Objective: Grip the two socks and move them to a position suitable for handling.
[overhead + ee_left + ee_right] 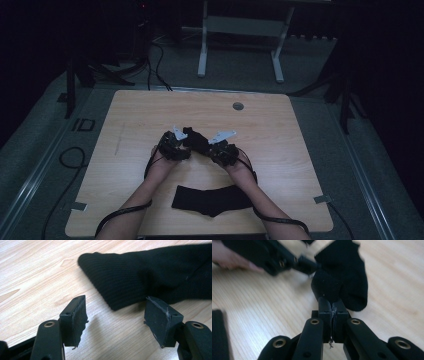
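A black sock (194, 138) hangs between my two grippers over the middle of the wooden table (280, 130). My right gripper (333, 303) is shut on a bunched fold of this sock (348, 277), which droops beyond the jaws. It comes in from the right in the high view (205, 146). My left gripper (116, 302) stands open, its pads either side of the sock's ribbed end (130, 275) without touching it. In the high view the left gripper (187, 143) faces the right one closely. The left gripper (287, 261) also appears blurred at the top of the right gripper view.
A second black sock (212, 200) lies flat near the table's front edge between the person's forearms; its edge also shows as a black strip (218, 335). A round grommet (238, 106) sits at the back. Cables (70, 160) trail on the floor at the left, and a white frame (202, 55) stands behind.
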{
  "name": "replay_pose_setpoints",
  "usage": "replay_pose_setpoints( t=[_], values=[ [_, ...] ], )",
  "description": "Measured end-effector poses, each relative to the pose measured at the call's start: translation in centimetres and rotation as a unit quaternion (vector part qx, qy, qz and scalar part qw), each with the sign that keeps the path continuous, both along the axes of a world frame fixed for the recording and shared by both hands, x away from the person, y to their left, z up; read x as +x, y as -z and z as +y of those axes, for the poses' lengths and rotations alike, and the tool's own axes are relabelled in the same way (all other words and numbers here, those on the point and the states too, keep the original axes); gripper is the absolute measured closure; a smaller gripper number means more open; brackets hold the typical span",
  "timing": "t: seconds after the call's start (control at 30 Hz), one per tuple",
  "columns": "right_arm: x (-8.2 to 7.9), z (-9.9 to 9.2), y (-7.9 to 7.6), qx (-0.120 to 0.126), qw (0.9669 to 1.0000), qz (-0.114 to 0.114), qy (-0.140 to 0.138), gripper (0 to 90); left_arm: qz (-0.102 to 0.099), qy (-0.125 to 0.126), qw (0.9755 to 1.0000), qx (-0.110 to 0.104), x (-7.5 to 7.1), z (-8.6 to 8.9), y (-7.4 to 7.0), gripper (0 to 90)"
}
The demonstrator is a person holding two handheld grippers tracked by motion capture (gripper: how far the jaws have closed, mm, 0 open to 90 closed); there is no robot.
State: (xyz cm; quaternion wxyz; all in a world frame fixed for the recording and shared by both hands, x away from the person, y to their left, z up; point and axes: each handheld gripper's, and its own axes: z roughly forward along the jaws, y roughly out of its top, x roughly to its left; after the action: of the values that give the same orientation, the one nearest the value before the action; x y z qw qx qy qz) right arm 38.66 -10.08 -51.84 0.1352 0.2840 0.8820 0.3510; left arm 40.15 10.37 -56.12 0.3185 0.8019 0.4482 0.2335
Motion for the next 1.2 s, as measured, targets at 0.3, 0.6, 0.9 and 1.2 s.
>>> replay_pose_setpoints(
  t=[0.3, 0.6, 0.9, 1.2],
  values=[
    [0.2, -0.1, -4.4, 0.020, 0.9992, -0.033, -0.013, 88.1, -0.004, 0.003, 0.9997, -0.024, -0.5, 0.1, -0.7, 35.7],
    [-0.5, 0.0, -8.9, 0.053, 0.9956, -0.071, -0.031, 88.0, -0.012, 0.008, 0.9989, -0.046, -0.9, 0.0, -1.3, 36.1],
    [-1.9, -0.1, -12.1, 0.074, 0.9908, -0.102, -0.048, 88.0, 0.011, 0.029, 0.9957, -0.087, -0.9, 0.8, -1.3, 65.1],
    [-2.6, -1.0, -13.6, 0.083, 0.9882, -0.121, -0.045, 88.0, 0.021, 0.063, 0.9919, -0.108, -1.7, 0.3, -1.4, 81.6]
  ],
)
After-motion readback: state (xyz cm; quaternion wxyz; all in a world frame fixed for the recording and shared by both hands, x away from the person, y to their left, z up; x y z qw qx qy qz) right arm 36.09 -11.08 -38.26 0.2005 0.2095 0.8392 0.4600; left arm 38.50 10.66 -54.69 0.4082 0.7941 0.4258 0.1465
